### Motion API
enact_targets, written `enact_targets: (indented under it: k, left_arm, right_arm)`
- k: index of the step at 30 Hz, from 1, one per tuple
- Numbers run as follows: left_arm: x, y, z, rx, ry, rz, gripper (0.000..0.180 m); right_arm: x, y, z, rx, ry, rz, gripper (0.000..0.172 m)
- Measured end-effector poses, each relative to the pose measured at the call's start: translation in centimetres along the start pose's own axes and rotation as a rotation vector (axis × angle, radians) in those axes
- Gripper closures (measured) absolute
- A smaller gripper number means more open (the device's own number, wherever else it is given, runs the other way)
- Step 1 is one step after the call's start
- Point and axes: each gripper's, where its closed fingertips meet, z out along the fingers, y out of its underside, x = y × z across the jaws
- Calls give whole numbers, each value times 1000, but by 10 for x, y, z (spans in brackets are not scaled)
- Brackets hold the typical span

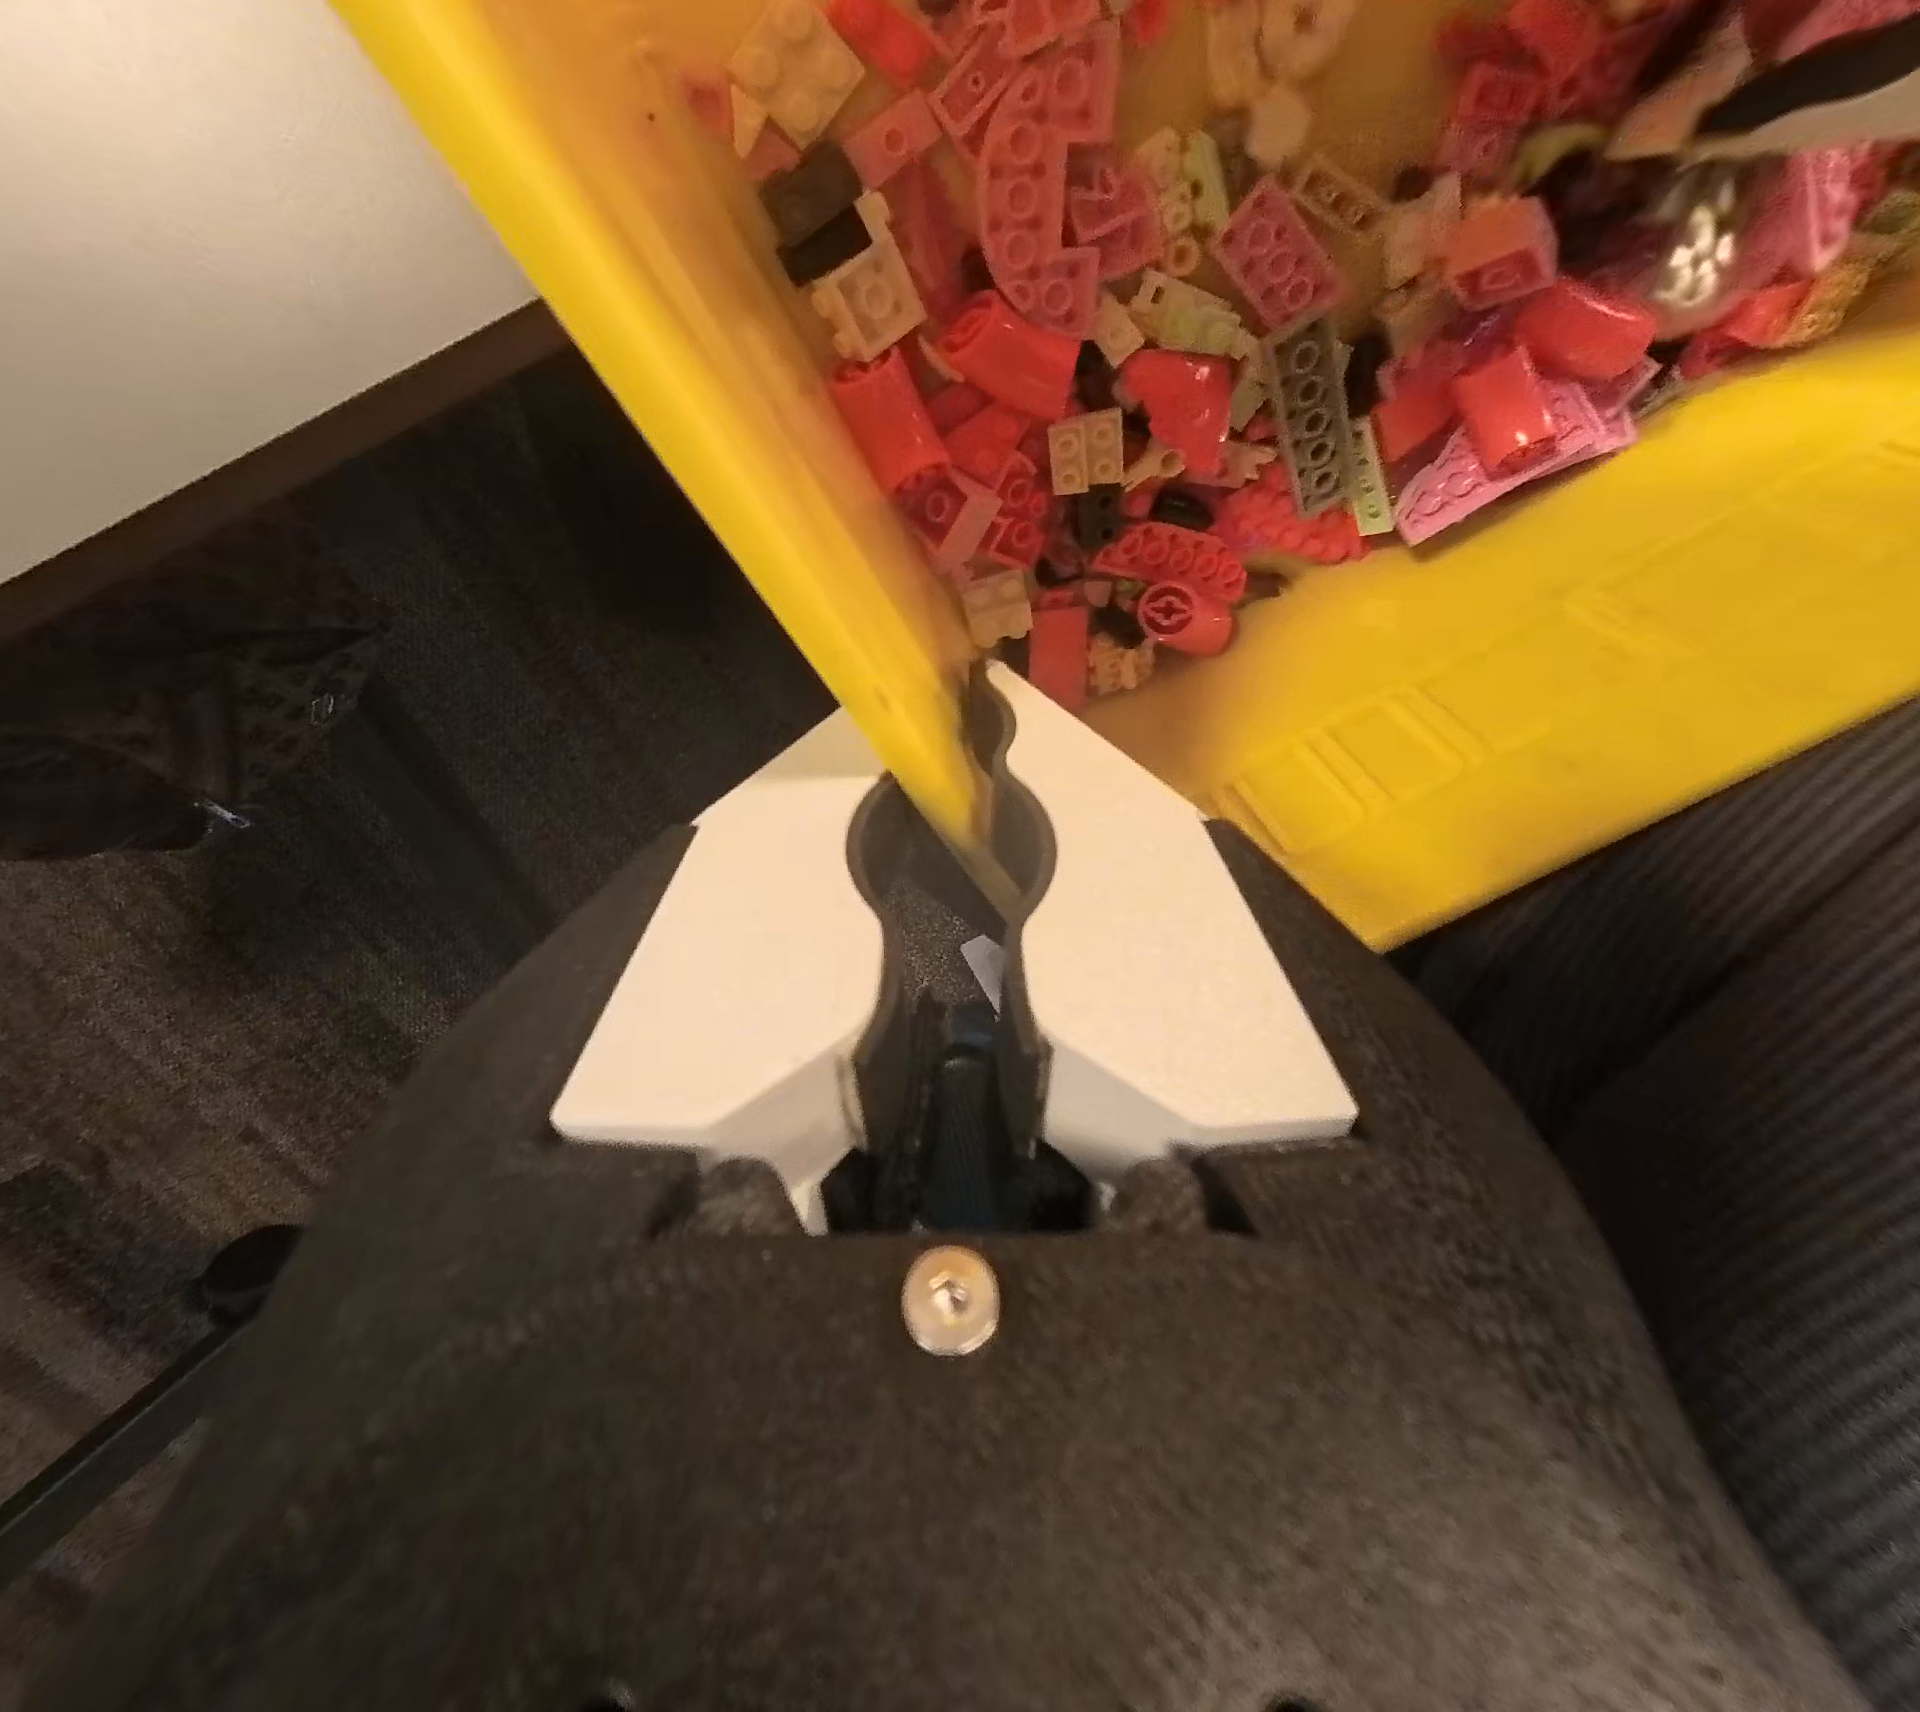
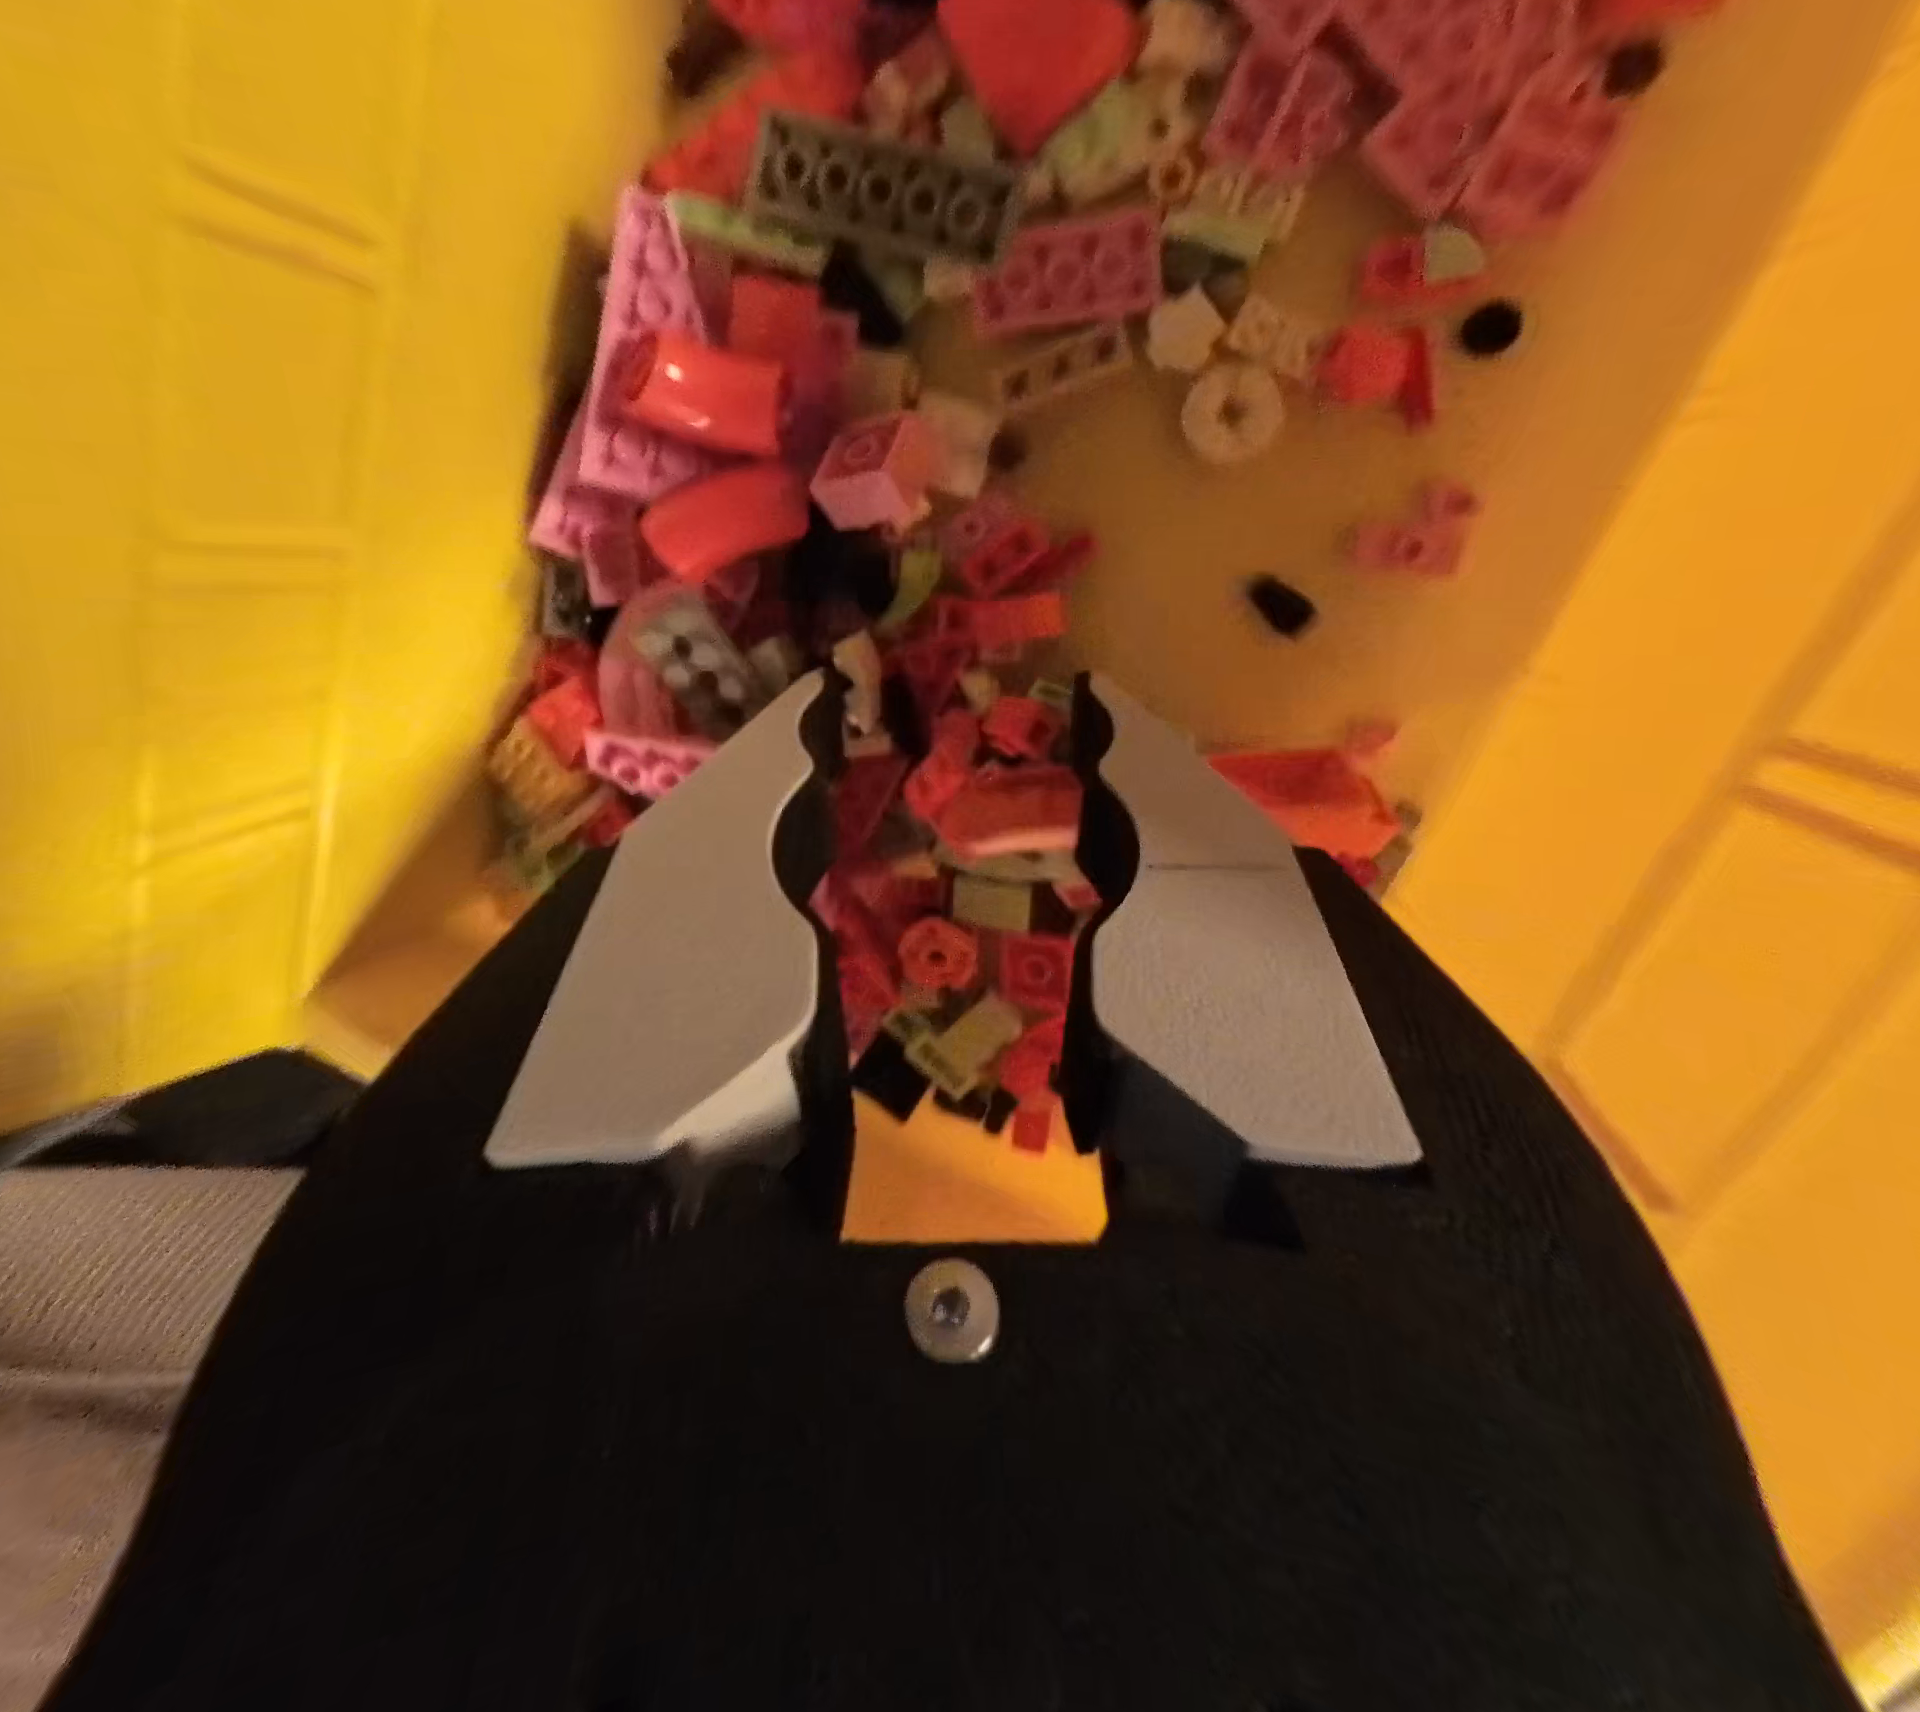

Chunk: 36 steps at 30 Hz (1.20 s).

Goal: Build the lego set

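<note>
Left tool (image 1: 971, 789) clamps yellow bin wall (image 1: 727, 374); right tool (image 2: 956, 789) gapes over blurred bricks (image 2: 977, 883).

Warm indoor light, soft focus, motion blur in both views.

Left wrist view: the yellow bin (image 1: 1558, 727) glows evenly, bricks (image 1: 1091, 332) smear toward 2 o'clock, and the carpet (image 1: 312, 727) at 9 o'clock sits dim. Right wrist view: blur thickens toward 12 o'clock, bin walls (image 2: 260, 415) bow at the edges, and a red brick (image 2: 707, 389) shows a small glare spot.
</note>
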Motion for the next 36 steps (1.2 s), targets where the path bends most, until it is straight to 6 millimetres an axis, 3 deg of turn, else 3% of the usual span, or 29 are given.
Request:
enact_targets:
  k: [1, 5, 9, 13, 16, 22, 30, 33, 36]
  left_arm:
    - [0, 0, 0, 1, -1, 0, 174]
    - [0, -1, 1, 0, -4, 0, 174]
    - [-1, -1, 0, -5, -7, 2, 174]
    - [-2, 0, 0, -8, -10, 3, 174]
    - [-3, 1, -1, -11, -12, 6, 174]
    - [-4, 0, -2, -8, -9, 6, 174]
    - [-5, 1, -3, -9, -8, 8, 174]
    - [-5, 0, -3, -10, -8, 10, 174]
    - [-6, -1, -3, -9, -7, 9, 174]
  right_arm:
    - [2, -4, -3, 28, 7, 1, 129]
    - [23, -61, -12, 293, 103, -8, 132]
    - [38, -87, 7, 326, 198, -100, 141]
    - [35, -110, 21, 391, 212, -194, 151]
    - [38, -103, 31, 326, 201, -187, 153]
    - [45, -75, 20, 272, 188, -77, 150]
    - [22, -96, 20, 361, 88, -65, 151]
    - [20, -94, 26, 319, 94, -87, 151]
    - [31, -81, 22, 230, 172, -100, 156]
